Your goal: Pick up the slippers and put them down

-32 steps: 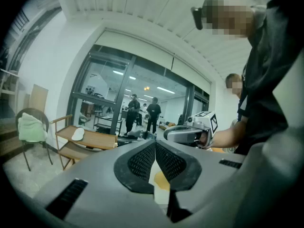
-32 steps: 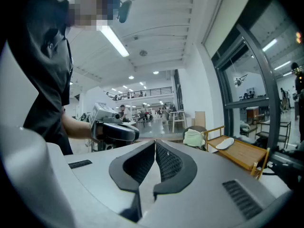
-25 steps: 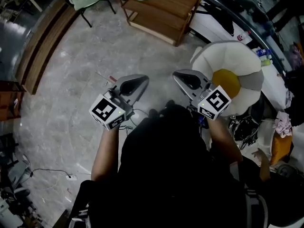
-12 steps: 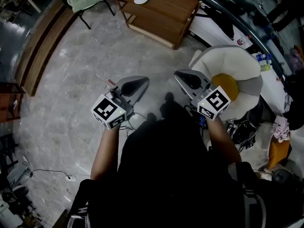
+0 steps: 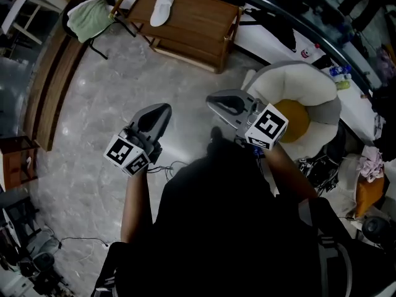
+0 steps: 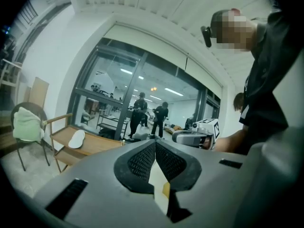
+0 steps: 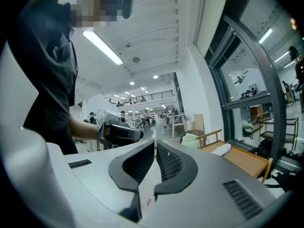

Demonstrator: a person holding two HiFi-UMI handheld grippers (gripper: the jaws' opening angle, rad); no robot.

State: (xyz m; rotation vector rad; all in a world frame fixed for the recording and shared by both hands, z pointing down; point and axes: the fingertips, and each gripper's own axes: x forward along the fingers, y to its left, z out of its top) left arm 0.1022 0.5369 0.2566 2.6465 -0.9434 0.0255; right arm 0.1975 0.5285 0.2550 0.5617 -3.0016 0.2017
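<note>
One white slipper [image 5: 162,7] lies on top of a wooden bench [image 5: 198,26] at the far side of the floor. It also shows in the left gripper view as the slipper [image 6: 76,138] and in the right gripper view as the slipper [image 7: 222,149]. My left gripper [image 5: 162,108] and right gripper [image 5: 210,99] are held level side by side over the grey floor, well short of the bench. Both have their jaws shut with nothing between them. Each sees the other: right gripper [image 6: 194,137], left gripper [image 7: 121,133].
A chair with a green cloth [image 5: 90,16] stands left of the bench. A white round seat with a yellow cushion [image 5: 303,98] is close on my right. A long wooden platform [image 5: 52,85] runs along the left, and clutter lies at the right. Cables [image 5: 164,166] trail on the floor.
Both grippers have travelled across the floor, still side by side and shut. The bench with the slipper has slid left and further into view.
</note>
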